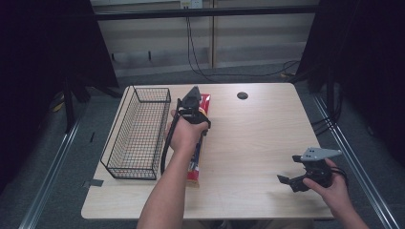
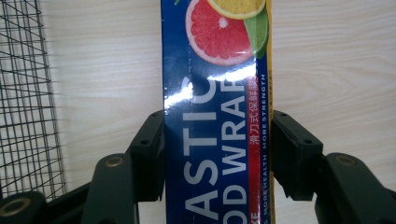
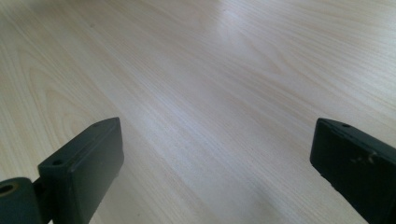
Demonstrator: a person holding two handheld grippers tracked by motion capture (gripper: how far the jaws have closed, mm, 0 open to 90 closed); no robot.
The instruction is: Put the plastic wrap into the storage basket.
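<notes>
The plastic wrap box (image 2: 217, 116) was long and blue, with a printed grapefruit slice, and it lay lengthwise on the table (image 1: 258, 138), just beside the wire basket (image 1: 138, 131), which stood at its 9 o'clock side. Our left gripper (image 1: 193, 106) was clamped across the narrow width of the box, one black pad pressing on each long edge, as we saw clearly in the left gripper view. We judged that the step in hand was to lift this box and carry it over the basket rim. To do it well, we should keep the box level, because the grip sat toward the far end and the near end could sag or swing. We should also raise it high enough to pass the rim, then lower it along the length of the basket.

Our right gripper (image 1: 292, 181) waited well apart, near the 4 o'clock corner of the table, with its jaws spread wide over bare wood.

The forearm covered the middle of the box in the high view. Whether the box had left the table already, we could not tell.
</notes>
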